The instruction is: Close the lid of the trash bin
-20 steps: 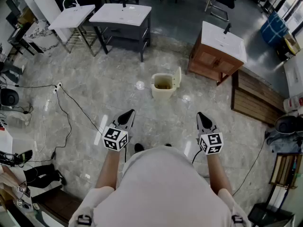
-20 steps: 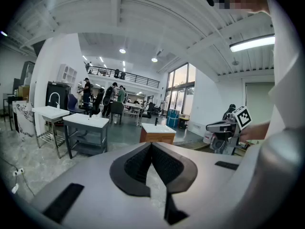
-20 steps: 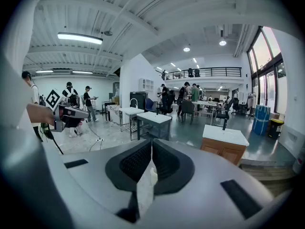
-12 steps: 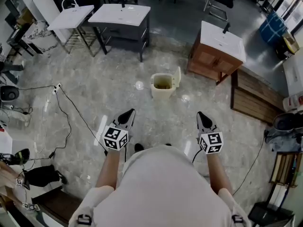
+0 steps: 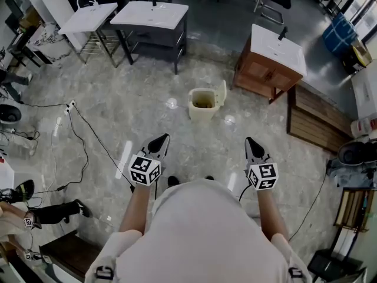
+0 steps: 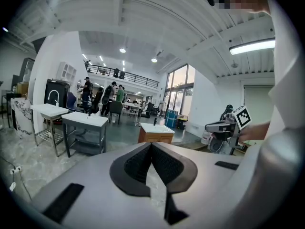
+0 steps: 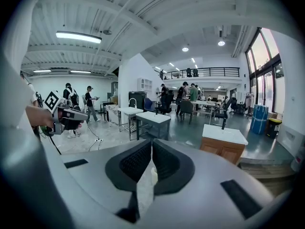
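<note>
The cream trash bin (image 5: 203,104) stands on the marble floor ahead of me in the head view. Its lid (image 5: 221,93) is raised upright on the bin's right side and the opening shows. My left gripper (image 5: 160,141) and right gripper (image 5: 252,144) are held out side by side at waist height, well short of the bin and touching nothing. In the left gripper view the dark pads (image 6: 138,163) meet at the tip of the left gripper (image 6: 151,144) with nothing between them. The right gripper (image 7: 151,142) is likewise shut and empty.
Two white sink tables (image 5: 150,15) stand at the back left. A wooden vanity with a white top (image 5: 274,55) stands right of the bin, with a wooden pallet (image 5: 312,119) beyond it. A black cable (image 5: 88,137) runs over the floor at left. People stand far off (image 7: 88,101).
Both grippers keep their place and stay shut. The bin's lid is still up. At the left edge a person's leg has come into view.
</note>
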